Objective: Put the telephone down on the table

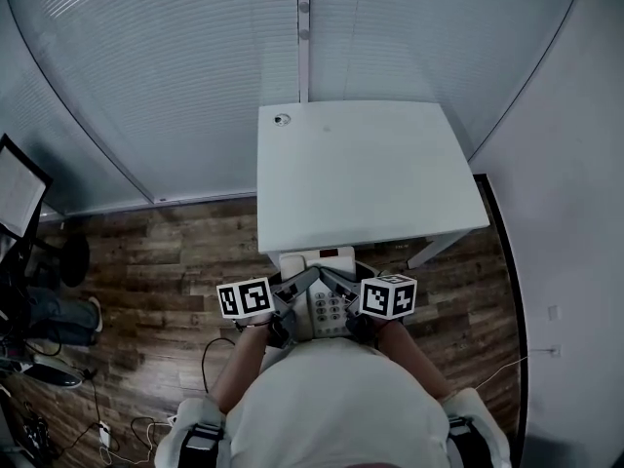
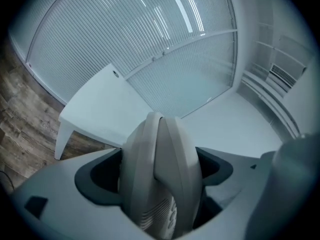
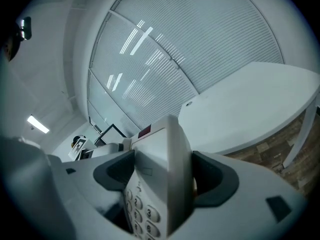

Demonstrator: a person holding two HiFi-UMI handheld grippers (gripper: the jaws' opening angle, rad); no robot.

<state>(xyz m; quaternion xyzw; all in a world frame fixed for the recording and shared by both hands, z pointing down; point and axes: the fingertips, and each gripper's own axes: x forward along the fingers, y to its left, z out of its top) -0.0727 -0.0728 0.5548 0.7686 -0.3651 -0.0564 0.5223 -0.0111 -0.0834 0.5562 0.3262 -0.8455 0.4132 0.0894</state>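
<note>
A pale grey desk telephone (image 1: 319, 286) with a keypad and a small red window is held in the air just short of the near edge of the white table (image 1: 366, 174). My left gripper (image 1: 289, 303) is shut on its handset side; the rounded handset (image 2: 160, 174) fills the space between its dark pads. On the other side my right gripper (image 1: 349, 297) is shut on the body's right edge, and the keypad (image 3: 145, 211) shows between its jaws. The phone hangs over the wooden floor, apart from the tabletop.
The table top has a small round cable hole (image 1: 282, 119) at its far left corner. Ribbed glass walls (image 1: 185, 66) curve behind it. A chair base and a screen (image 1: 19, 193) stand at the far left; cables (image 1: 107, 427) lie on the wooden floor.
</note>
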